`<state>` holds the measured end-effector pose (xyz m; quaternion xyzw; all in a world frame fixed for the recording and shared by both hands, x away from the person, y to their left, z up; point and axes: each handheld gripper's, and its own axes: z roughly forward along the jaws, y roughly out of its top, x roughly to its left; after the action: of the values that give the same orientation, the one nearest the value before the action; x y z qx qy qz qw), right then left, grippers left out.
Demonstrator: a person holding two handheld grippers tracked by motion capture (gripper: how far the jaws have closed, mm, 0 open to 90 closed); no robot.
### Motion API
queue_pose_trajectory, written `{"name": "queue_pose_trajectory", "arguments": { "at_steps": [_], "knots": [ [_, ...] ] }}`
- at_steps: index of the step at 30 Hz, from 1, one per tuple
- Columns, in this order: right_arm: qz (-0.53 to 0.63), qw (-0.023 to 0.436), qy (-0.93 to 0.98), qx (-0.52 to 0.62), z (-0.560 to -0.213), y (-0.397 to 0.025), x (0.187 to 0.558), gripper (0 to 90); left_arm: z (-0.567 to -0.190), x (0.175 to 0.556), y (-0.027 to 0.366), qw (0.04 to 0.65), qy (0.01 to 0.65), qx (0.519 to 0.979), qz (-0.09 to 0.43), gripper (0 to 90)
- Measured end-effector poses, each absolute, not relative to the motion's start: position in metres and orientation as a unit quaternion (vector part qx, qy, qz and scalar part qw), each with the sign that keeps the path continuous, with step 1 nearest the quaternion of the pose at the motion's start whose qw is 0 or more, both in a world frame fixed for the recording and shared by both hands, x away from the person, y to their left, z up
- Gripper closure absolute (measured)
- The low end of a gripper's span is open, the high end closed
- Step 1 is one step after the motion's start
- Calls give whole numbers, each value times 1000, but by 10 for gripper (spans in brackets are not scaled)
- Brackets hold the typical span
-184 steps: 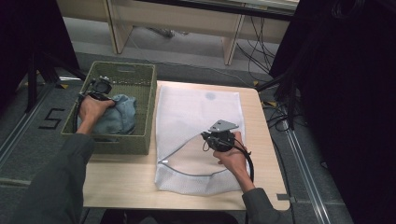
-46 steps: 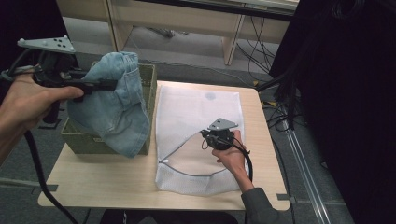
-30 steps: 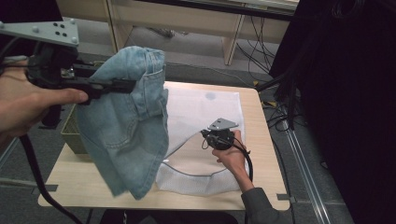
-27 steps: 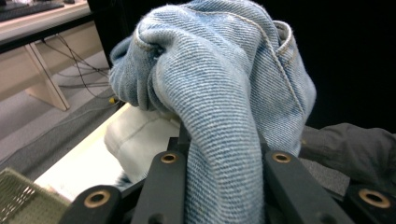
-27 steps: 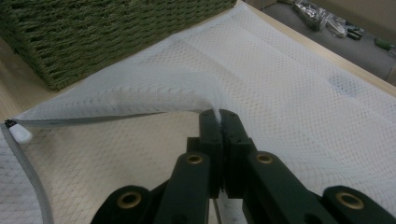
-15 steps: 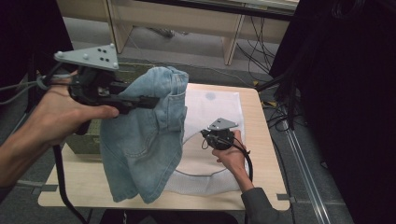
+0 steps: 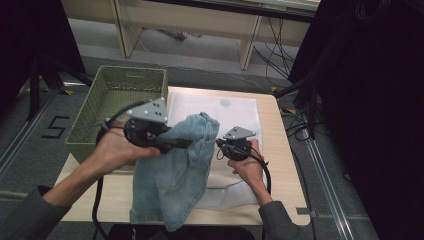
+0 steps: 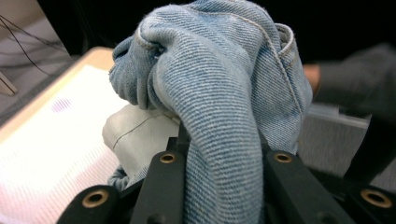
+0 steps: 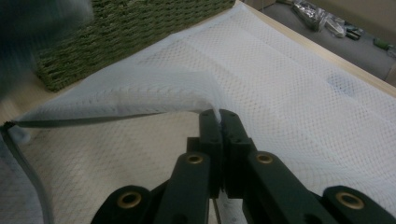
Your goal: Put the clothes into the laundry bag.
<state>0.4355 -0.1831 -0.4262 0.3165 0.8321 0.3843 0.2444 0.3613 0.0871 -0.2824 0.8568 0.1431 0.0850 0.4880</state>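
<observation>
From above, the left tongs point(image 7: 186, 143) are clenched on a faded blue denim garment point(image 7: 175, 175) that drapes below them over the white mesh bag point(image 7: 235, 112) on the pale wooden surface point(image 7: 282, 150), a green woven basket point(image 7: 117, 92) behind them, while the right tongs point(image 7: 220, 146) pinch the bag's edge just beside the denim. The left gripper view shows ribbed, seamed denim point(image 8: 219, 107) bunched between the jaws. In the right gripper view, the tongs point(image 9: 219, 116) grip the mesh rim point(image 9: 140, 105), lifting it.
</observation>
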Motion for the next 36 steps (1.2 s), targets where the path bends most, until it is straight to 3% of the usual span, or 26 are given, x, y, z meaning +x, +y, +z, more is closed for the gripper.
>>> {"name": "queue_pose_trajectory", "arguments": {
  "at_steps": [8,13,16,22,28,31,36],
  "knots": [
    [384,243,831,322,-426,-182,435,898,-349,358,59,438,102,892,50,746],
    [385,238,831,322,-426,-181,434,898,-376,361,46,429,103,897,27,740],
    [387,240,831,319,-426,-181,434,899,-399,364,35,394,102,913,27,733],
    [389,244,832,312,-424,-179,432,899,-432,384,18,365,153,918,14,708],
    [391,242,836,300,-421,-175,428,899,-460,403,-1,333,203,920,34,585],
    [391,242,837,297,-421,-174,426,899,-460,409,-1,353,233,905,34,517],
    [394,245,836,293,-419,-176,426,898,-441,408,11,412,267,871,5,297]
  ]
}}
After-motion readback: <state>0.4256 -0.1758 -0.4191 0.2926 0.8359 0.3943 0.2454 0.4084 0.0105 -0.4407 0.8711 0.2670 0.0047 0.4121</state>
